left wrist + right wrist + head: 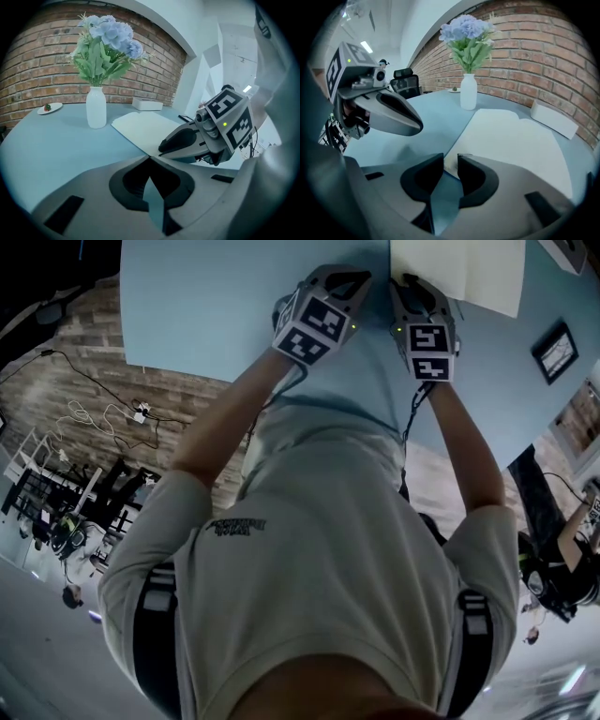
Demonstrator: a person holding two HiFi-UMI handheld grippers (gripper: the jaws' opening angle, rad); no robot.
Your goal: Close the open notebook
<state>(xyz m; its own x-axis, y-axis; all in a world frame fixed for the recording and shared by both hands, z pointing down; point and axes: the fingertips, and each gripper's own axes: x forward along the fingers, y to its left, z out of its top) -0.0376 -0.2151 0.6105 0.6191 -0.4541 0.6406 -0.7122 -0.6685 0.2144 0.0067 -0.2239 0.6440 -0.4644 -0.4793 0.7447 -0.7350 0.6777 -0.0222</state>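
The pale blue counter carries the open notebook. The left hand-held gripper has its jaws together and empty. The right hand-held gripper has its jaws apart at the notebook's near corner.

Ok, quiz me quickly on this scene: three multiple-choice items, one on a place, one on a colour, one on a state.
1. Where does the vase stand? A on a shelf; B on the table, beside the notebook; C on the floor.
2. What colour are the flowers? A red; B yellow; C pale blue.
3. How is the notebook? A lying open; B closed; C propped upright.
Answers: 1 B, its base rests on bare table clear of the notebook; 2 C, the heads are pale blue; 3 A, it lies spread flat, white inside up.
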